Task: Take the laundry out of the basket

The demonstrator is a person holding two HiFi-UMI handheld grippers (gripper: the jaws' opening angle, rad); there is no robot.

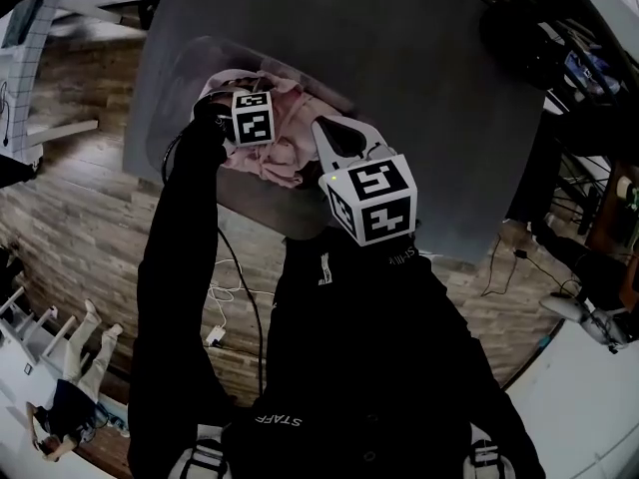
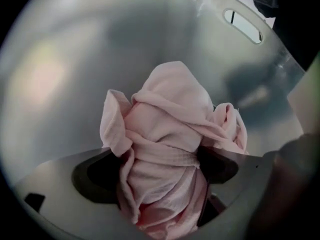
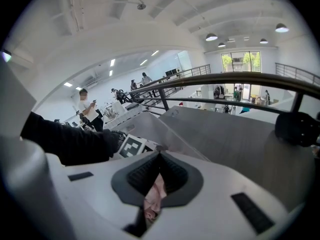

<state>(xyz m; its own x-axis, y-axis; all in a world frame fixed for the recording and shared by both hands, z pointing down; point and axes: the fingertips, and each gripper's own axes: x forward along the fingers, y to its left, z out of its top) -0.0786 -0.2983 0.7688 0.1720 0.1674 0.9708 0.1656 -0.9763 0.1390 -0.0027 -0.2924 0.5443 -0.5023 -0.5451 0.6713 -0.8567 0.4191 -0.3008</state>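
A grey desk (image 1: 429, 68) fills the top of the head view. A see-through basket (image 1: 185, 68) stands on its upper left part. The pink laundry (image 1: 290, 143) sits bunched up in the basket, near the middle of the frame.

The left gripper (image 2: 160, 165) points steeply down into the basket. Its jaws are spread wide apart. A tall lump of the pink laundry stands right between them and fills the gap, but the jaws are not squeezed on it. The pale basket wall curves all around the lump, with a long handle hole (image 2: 243, 25) at the upper right of the left gripper view.

The right gripper (image 3: 160, 156) is lower and to the right of the left one in the head view, just beside the laundry. Its jaws are almost shut, and a small bit of pink cloth is pinched between them (only a thin strip shows). A black sleeve (image 3: 65, 141) reaches in from the left of the right gripper view. A person in a white top (image 3: 86, 109) stands far behind.
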